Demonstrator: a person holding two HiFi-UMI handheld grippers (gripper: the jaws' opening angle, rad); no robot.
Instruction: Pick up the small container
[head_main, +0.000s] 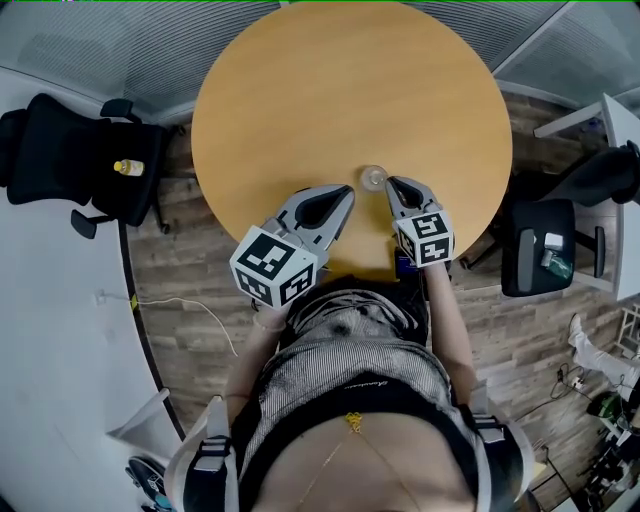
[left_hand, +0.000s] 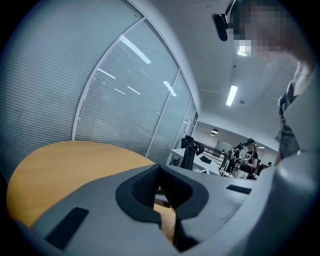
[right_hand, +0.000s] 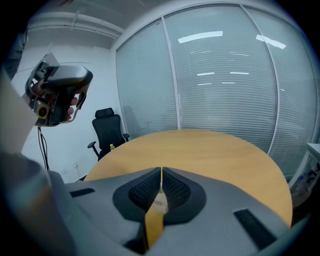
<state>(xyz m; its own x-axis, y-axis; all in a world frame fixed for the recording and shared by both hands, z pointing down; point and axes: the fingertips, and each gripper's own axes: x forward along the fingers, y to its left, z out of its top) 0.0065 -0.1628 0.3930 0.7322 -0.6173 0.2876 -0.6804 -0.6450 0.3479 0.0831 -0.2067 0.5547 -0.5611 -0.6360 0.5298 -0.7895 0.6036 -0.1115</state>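
Observation:
A small clear round container (head_main: 373, 178) stands on the round wooden table (head_main: 350, 90), near its front edge. My right gripper (head_main: 389, 183) lies just to the right of it, with the tip almost touching it. In the right gripper view that gripper (right_hand: 161, 171) is shut, pads meeting, and a pale clear shape (right_hand: 160, 202) shows low in the slit behind them. My left gripper (head_main: 347, 192) points at the container from the left, a short gap away. The left gripper view shows its jaws (left_hand: 160, 167) shut with nothing between them.
A black office chair (head_main: 70, 160) with a yellow bottle (head_main: 128, 167) on its seat stands left of the table. Another dark chair (head_main: 540, 245) is at the right. A white cable (head_main: 180, 310) lies on the wood floor. Glass walls with blinds (right_hand: 225, 90) stand behind the table.

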